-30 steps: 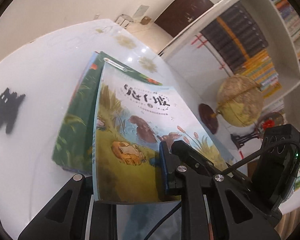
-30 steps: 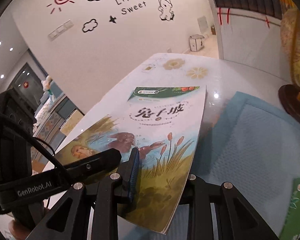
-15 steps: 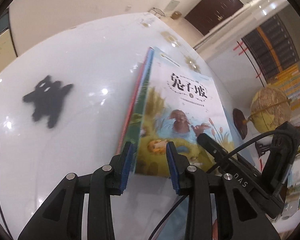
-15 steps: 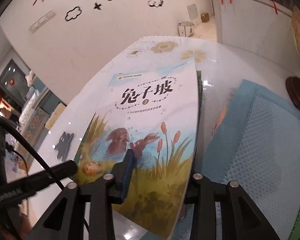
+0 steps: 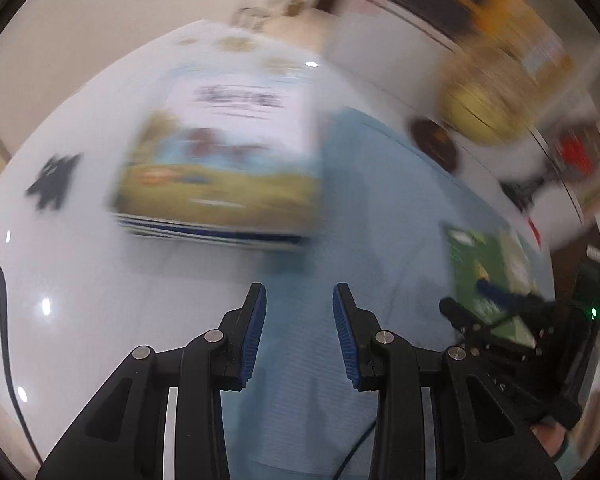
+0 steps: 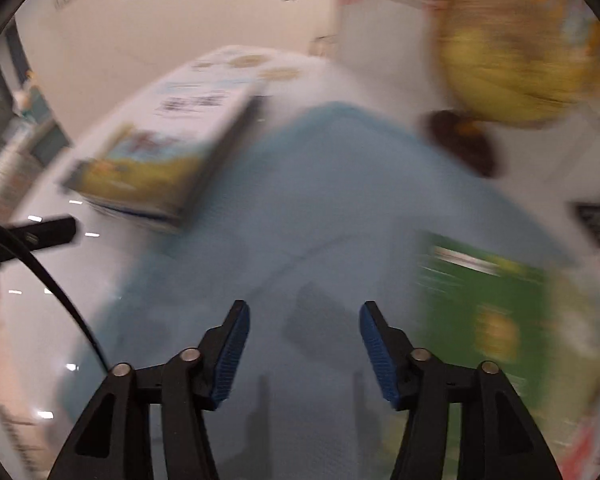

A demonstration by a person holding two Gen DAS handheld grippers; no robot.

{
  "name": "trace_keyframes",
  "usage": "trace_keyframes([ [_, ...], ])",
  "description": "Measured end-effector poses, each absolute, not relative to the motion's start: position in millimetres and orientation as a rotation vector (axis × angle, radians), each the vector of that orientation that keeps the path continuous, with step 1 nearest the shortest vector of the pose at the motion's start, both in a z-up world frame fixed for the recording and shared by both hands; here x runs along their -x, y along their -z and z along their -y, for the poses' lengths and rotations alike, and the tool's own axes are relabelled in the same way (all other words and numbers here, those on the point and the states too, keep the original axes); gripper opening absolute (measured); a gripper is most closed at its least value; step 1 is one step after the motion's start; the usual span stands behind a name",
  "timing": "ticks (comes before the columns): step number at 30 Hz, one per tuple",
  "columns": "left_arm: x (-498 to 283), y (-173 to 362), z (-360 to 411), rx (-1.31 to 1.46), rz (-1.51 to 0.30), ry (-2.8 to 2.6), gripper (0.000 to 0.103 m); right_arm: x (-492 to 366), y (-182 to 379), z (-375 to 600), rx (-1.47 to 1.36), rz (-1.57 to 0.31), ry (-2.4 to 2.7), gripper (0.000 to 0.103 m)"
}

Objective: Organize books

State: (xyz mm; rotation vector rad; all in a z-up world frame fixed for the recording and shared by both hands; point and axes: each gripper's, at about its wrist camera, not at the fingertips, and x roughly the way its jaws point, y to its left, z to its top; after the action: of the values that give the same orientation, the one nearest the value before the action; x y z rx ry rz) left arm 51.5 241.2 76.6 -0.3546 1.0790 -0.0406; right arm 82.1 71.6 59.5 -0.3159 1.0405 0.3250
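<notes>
both grippers, l (image 5: 299, 300) & r (image 6: 303, 318), jaws just opening, empty over blue mat (image 6: 320, 208), book stack (image 5: 220, 160) beyond

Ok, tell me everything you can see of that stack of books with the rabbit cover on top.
The stack lies flat on the white table, left of the blue mat, its right edge touching or overlapping the mat. The top cover is pale with dark title lettering above and a blurred blue and olive meadow picture below. Under it, white page edges and dark blue lines show several thin books. Neither claw touches it. Motion blur hides finer detail.
</notes>
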Motion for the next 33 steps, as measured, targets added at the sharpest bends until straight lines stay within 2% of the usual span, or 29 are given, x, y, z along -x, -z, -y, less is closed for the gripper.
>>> trace_keyframes([
  [1,-50,-81,-217,0.329,-1.082,0.069,0.032,-78,-64,-53,0.326,-1.033,-0.287,0.067],
  [12,-14,-128,-8,0.214,-1.022,0.202,0.032,-16,-121,140,0.345,-0.954,-0.05,0.071],
  [15,-1,-133,33,0.204,-1.022,0.227,0.032,9,-128,180,0.34,-0.942,-0.025,0.079],
  [17,5,-137,59,0.177,-1.016,0.231,0.032,23,-129,198,0.336,-0.941,-0.025,0.081],
  [27,42,-148,144,0.107,-1.002,0.24,0.032,57,-139,261,0.362,-0.908,-0.01,0.081],
  [33,52,-149,170,0.057,-1.002,0.228,0.033,59,-142,292,0.271,-0.914,-0.044,0.083],
])
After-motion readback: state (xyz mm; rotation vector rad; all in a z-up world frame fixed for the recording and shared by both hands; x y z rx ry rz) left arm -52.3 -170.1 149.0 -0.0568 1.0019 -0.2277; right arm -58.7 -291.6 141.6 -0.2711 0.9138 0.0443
